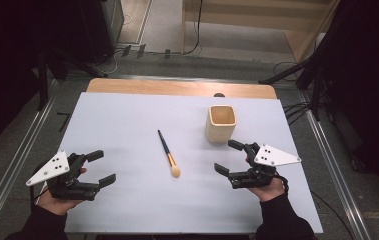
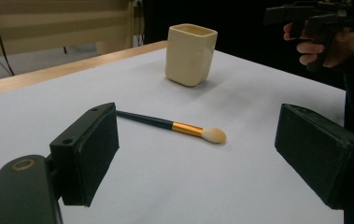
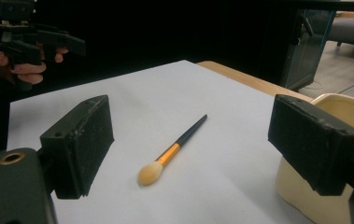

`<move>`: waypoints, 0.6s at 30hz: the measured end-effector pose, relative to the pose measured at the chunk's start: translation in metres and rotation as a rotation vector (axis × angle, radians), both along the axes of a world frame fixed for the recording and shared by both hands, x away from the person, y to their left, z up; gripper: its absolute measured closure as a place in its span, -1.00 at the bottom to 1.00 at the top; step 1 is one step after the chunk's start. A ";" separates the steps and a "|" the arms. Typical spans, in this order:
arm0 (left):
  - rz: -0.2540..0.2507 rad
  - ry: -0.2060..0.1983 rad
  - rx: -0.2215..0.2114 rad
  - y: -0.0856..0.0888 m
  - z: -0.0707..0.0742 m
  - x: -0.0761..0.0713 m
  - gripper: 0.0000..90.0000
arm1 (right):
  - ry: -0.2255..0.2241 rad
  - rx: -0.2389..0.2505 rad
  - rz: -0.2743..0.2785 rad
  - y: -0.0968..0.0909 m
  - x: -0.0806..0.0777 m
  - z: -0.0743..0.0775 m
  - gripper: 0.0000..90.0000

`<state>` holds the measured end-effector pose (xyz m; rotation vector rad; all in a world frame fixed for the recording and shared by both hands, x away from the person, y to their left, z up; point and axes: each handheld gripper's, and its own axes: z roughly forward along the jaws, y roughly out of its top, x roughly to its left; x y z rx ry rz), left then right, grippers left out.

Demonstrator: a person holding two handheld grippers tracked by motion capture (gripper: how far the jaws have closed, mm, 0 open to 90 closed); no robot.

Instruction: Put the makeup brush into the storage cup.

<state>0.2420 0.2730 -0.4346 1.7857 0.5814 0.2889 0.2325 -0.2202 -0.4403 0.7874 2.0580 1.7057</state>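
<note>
makeup brush (image 1: pixel 167 154) between two wide-jawed grippers

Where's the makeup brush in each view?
High view: makeup brush lies mid-table, bristles toward the person, left of the cup.
Left gripper view: brush centre frame, bristles pointing right, cup behind it.
Right gripper view: brush centre frame, bristles nearest the camera, cup at right edge.
Shared landmark: the cream square cup.
</note>
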 end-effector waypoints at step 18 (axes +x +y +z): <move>-0.005 -0.003 0.002 0.000 0.001 0.000 -0.69 | 0.018 0.010 -0.025 0.021 0.012 0.000 -0.67</move>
